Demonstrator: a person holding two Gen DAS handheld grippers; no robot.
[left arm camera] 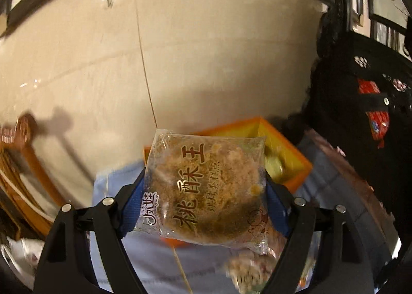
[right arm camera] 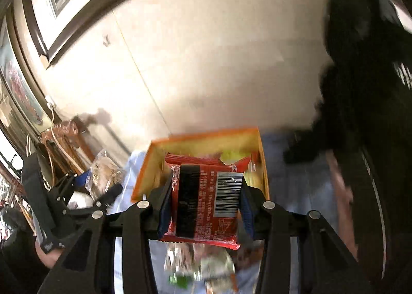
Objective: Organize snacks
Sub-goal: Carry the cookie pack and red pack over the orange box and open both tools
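Packets fill both claws: my left gripper clamps a clear peach-crisp cookie packet, my right gripper a red snack packet. The orange box waits at twelve o'clock. I should release low inside, one packet at a time.

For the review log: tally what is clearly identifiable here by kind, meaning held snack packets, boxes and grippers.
Clear packets with a brown pastry: 1, the pastry packet held in the left gripper
Red packets: 1, the red packet held in the right gripper
Orange boxes: 1, the orange box
Grippers: 2
Total: 5
More blurred packets lie below; too unclear to count.
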